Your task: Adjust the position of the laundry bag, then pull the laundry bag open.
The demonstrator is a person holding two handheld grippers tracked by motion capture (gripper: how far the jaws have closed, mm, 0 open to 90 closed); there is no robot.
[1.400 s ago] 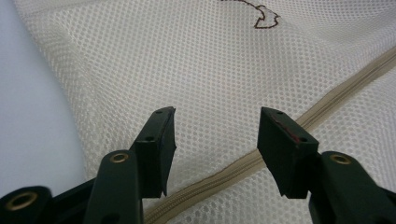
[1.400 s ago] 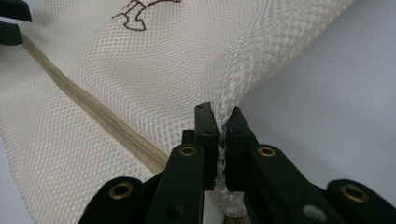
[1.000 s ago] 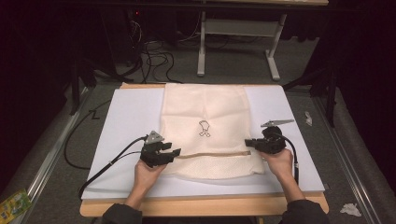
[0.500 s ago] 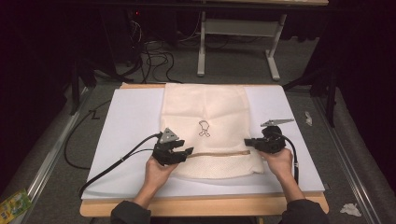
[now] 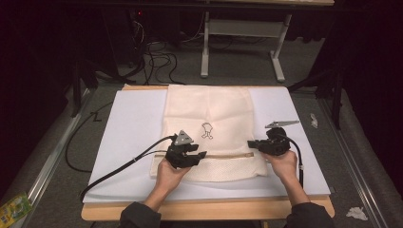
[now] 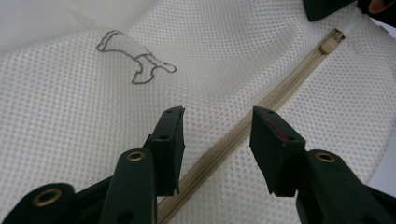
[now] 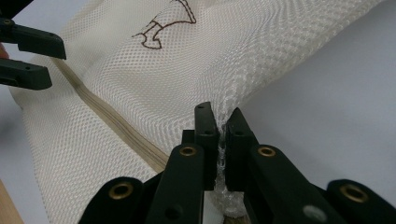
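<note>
A cream mesh laundry bag (image 5: 209, 114) lies flat on the white board (image 5: 128, 128), with a tan zipper (image 5: 228, 155) across its near part and a small brown embroidered figure (image 5: 207, 130). My left gripper (image 5: 202, 154) hovers over the zipper (image 6: 233, 140) near the bag's middle; its jaws have just been closing and stand apart with nothing pinched between them. My right gripper (image 5: 251, 144) is shut on the bag's right edge at the zipper end, and mesh (image 7: 223, 135) bunches between its pads. The zipper pull (image 6: 329, 43) lies at that end.
The board rests on a wooden table (image 5: 204, 211). A table frame (image 5: 237, 42) and cables (image 5: 152, 52) stand on the floor behind. Crumpled white scraps (image 5: 356, 213) lie at the right, and a green packet (image 5: 12, 209) at the lower left.
My left gripper has slid rightward from the bag's left edge to over the zipper near the middle, and its jaws have narrowed. The right gripper has stayed put on the bag's edge.
</note>
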